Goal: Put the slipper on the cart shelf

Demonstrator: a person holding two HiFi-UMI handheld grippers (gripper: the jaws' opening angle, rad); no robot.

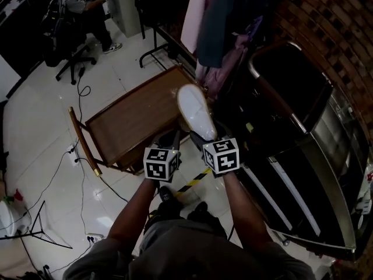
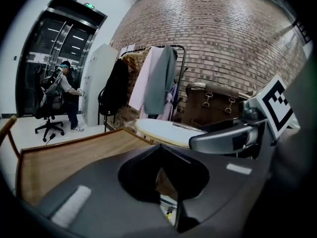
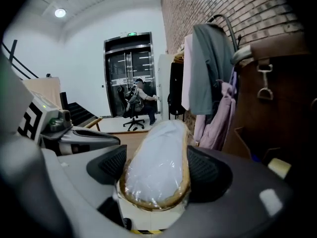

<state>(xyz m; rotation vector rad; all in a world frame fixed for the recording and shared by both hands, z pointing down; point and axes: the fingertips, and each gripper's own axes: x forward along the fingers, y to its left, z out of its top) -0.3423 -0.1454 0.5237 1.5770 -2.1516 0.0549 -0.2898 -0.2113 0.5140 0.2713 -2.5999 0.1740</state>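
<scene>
White and plastic-wrapped, the slipper (image 1: 191, 108) is clamped in the wide-set jaws of your right hand-held gripper (image 1: 201, 135) at the edge of the cart shelf (image 1: 133, 121); carry it over the wood, lower it flat, then release.

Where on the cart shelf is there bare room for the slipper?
The whole wooden cart shelf looks bare, from its left rail to the slipper in the right claw. Crowded beyond its right edge: hanging clothes.

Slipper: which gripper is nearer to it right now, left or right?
Right. The right gripper has the slipper clamped between its jaws. The left gripper is alongside, to the slipper's left, jaws shut on nothing, not touching it.
</scene>
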